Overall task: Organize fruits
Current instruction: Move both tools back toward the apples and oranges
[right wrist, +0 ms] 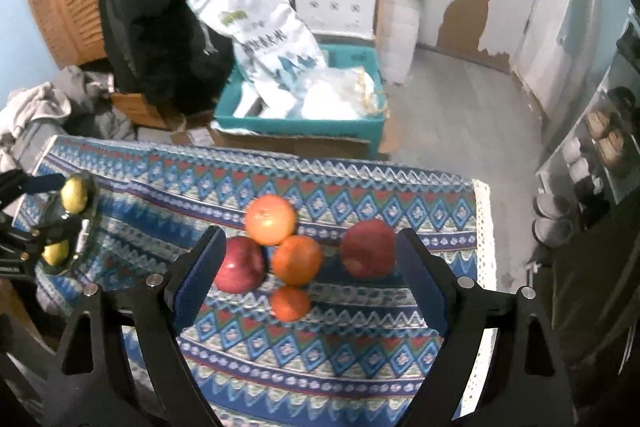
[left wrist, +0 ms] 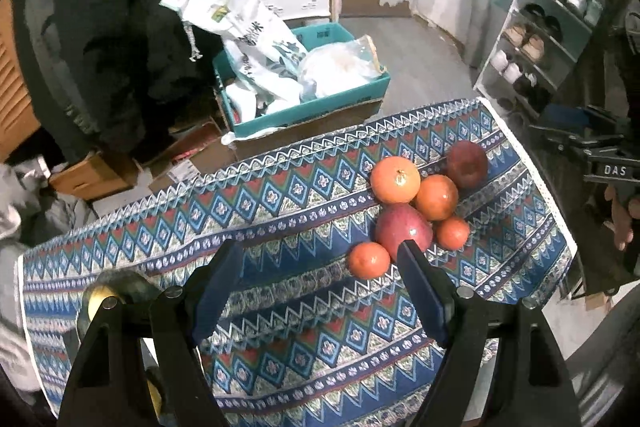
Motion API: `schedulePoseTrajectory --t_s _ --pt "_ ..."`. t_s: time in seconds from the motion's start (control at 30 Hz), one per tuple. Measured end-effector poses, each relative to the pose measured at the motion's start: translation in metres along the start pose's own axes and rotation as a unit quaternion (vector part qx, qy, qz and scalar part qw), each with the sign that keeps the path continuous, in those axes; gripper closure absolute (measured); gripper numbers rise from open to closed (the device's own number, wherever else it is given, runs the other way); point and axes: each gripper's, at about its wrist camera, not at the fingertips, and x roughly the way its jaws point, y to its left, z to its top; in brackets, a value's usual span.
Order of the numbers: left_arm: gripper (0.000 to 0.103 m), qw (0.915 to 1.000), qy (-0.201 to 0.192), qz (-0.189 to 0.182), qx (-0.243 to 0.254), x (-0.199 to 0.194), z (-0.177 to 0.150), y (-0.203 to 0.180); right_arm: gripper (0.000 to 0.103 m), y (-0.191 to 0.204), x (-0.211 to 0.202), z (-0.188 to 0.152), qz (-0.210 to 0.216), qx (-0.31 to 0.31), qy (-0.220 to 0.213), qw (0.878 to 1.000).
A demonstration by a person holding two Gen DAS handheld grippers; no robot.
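Hovering over the patterned worktop, the left gripper and right gripper are both spread and empty. At far left a glass bowl holds yellow-green fruit; oranges and apples cluster centrally, ungrasped. Sorting appears early; next, close on one fruit.

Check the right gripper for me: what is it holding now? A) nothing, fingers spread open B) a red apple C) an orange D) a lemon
A: in the right wrist view the right gripper has its fingers wide apart above the fruit pile, gripping nothing.
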Motion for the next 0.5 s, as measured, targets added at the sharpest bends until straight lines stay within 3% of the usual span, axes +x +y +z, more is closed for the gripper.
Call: schedulePoseTrajectory --t_s 0.5 --pt "0.022 0.9983 0.054 -0.011 0.020 0.081 0.014 0.002 0.017 -0.058 0.096 -0.011 0.017 0.053 0.084 0.995"
